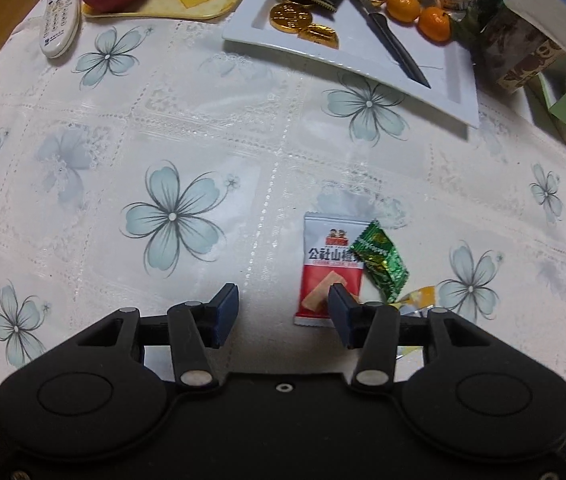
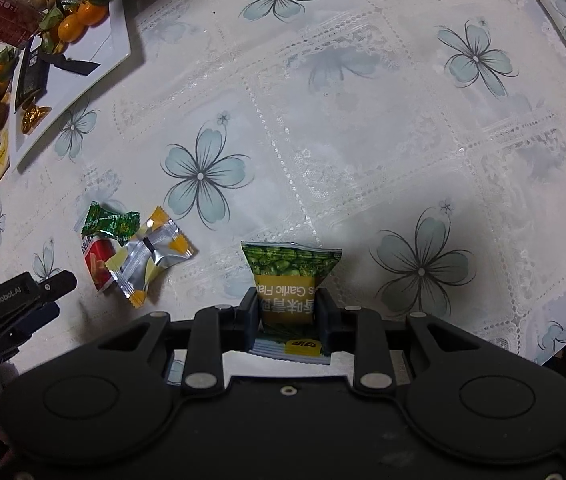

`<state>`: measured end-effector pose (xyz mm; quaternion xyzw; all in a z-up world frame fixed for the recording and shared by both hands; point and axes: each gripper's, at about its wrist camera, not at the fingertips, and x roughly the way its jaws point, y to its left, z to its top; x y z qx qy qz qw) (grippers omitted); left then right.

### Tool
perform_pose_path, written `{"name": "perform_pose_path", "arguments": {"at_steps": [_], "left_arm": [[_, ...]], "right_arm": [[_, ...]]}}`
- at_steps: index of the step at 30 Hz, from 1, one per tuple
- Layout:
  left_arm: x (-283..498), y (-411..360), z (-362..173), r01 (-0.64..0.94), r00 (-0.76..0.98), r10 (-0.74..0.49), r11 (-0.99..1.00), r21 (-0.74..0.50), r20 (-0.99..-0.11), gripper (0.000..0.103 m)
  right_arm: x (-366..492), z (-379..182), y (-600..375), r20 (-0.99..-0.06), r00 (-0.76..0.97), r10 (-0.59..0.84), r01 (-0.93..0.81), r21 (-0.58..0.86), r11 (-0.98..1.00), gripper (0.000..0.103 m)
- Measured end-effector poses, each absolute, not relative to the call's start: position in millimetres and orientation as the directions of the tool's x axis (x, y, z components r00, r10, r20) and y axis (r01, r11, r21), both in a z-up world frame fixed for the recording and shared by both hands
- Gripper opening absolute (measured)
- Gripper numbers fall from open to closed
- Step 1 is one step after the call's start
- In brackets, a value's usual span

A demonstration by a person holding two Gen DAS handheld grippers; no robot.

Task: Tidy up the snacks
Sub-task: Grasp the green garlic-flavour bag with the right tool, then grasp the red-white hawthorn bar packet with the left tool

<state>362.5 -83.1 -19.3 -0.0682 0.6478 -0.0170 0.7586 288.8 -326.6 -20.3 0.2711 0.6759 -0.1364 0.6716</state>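
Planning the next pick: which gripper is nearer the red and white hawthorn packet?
Left. The left gripper hovers open beside the red and white packet, one finger overlapping it. The right gripper is off to the side, clamping the green pea packet.

On the table [image 1: 203, 120], the hawthorn packet [image 1: 329, 264] lies beside the candy [image 1: 381, 266], touching it. The plate [image 1: 315, 52] sits behind them, knife [image 1: 391, 40] and oranges [image 1: 419, 14] on it; the remote [image 1: 59, 20] lies far left.

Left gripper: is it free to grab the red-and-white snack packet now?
Probably yes. The left gripper is open and empty; the red-and-white packet lies flat beside one fingertip, though a green candy overlaps its edge.
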Motion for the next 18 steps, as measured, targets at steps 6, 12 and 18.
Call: {"name": "perform_pose_path", "arguments": {"at_steps": [6, 12, 18], "left_arm": [[376.6, -106.6, -38.3, -0.027, 0.124, -0.118, 0.992, -0.122, -0.985, 0.056], [389.8, -110.5, -57.3, -0.059, 0.105, -0.087, 0.994, -0.093, -0.991, 0.056], [403.3, -113.5, -57.0, -0.067, 0.122, -0.083, 0.994, -0.092, -0.989, 0.043]], "right_arm": [[288.6, -19.6, -323.8, -0.979, 0.045, 0.198, 0.536, 0.191, 0.822, 0.029], [290.0, -21.0, -325.7, -0.977, 0.037, 0.209, 0.548, 0.194, 0.814, 0.03], [293.4, -20.3, -321.1, -0.977, 0.038, 0.212, 0.535, 0.199, 0.821, 0.03]]}}
